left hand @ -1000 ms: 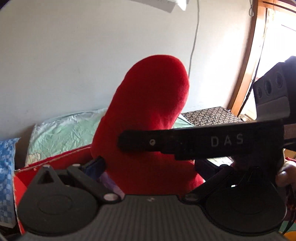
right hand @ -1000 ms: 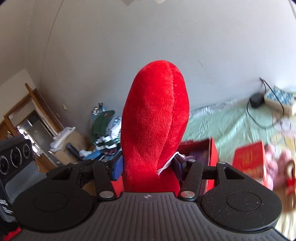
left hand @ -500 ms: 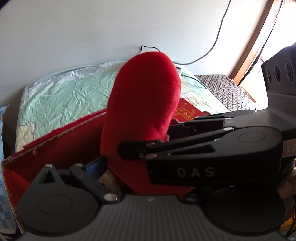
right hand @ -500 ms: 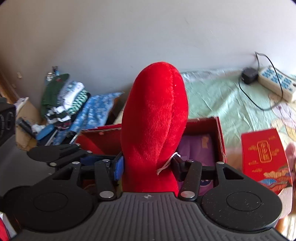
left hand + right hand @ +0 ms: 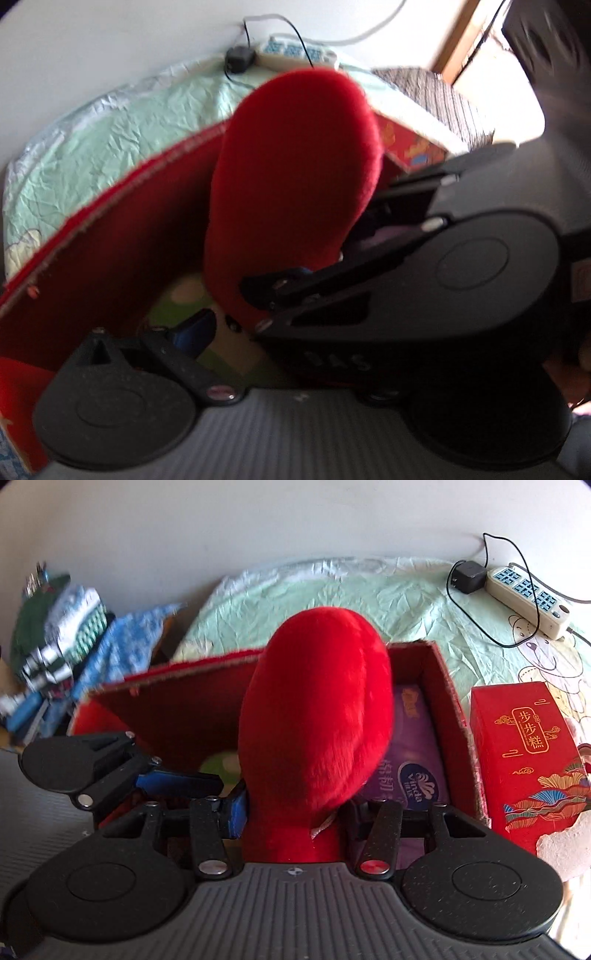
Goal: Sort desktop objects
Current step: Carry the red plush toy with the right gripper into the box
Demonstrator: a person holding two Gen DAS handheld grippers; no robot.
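both grippers pinch one red plush (image 5: 314,731) at its base — long axis pointing away, over the red box (image 5: 443,686).

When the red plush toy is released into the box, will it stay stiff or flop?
The red plush toy looks soft and fuzzy, so it probably squashes and sags. It seems light. It likely settles against the tissue pack, not rolling.
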